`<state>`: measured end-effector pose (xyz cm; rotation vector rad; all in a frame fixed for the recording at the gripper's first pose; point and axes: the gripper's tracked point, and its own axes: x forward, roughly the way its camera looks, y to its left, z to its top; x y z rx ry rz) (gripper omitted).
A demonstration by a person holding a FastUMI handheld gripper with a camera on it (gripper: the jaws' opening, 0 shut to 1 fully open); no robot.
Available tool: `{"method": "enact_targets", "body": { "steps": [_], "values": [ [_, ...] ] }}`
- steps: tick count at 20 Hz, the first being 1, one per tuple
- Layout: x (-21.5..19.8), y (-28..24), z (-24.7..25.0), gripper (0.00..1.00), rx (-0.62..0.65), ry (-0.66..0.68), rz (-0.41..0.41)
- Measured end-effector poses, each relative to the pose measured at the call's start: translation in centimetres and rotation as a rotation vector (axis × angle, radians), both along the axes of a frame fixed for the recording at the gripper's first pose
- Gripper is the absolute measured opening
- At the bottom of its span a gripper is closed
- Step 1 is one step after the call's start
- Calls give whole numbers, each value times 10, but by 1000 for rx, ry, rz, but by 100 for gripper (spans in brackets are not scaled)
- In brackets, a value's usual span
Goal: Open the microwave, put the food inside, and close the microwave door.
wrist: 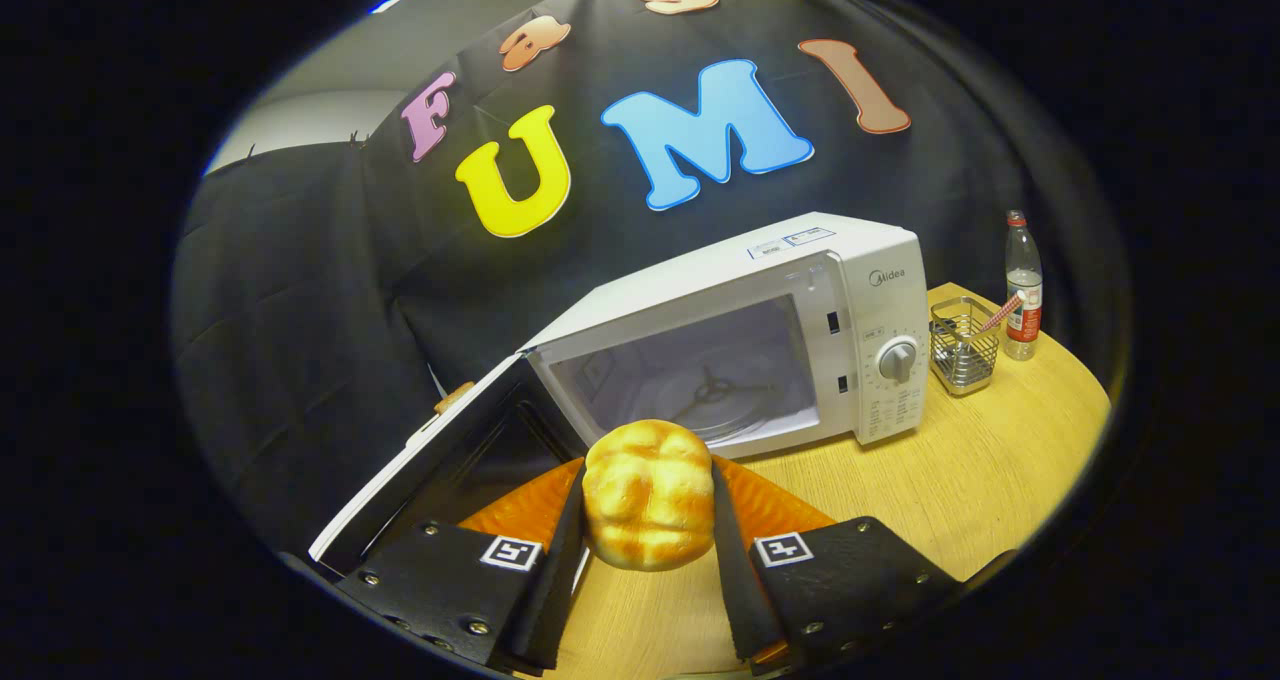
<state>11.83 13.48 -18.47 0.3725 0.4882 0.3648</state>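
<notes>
The tabletop [960,500] carries a microwave [760,290] whose door [430,460] is swung wide to the left, so that the chamber and the turntable hub [712,392] inside are laid bare. A bun [648,495] is clamped between both fingers of the claw [648,550], which is closed down to the bun's width; the bun is held clear of the wood, just in front of the chamber mouth and slightly left of its centre. The step in hand is judged to be the carrying of the food inside. It is best done if the bun is kept level, steered a little rightward away from the door's inner face, and lifted over the chamber's front sill before it is lowered onto the turntable's middle. The grip should be eased only once the bun is resting there. A wire basket [963,358] and a bottle [1022,285] stand to the right of the microwave, well apart from the path.
</notes>
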Motion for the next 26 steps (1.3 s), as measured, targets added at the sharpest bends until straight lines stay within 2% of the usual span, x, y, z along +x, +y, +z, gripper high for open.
{"method": "enact_targets", "body": {
  "steps": [10, 11, 12, 26],
  "values": [
    [65, 31, -24, 63, 119, -36, -39],
    [72, 35, -28, 68, 133, -35, -47],
    [78, 36, -31, 68, 140, -34, -56],
    [155, 36, -95, 68, 221, 41, -241]
  ]
}}
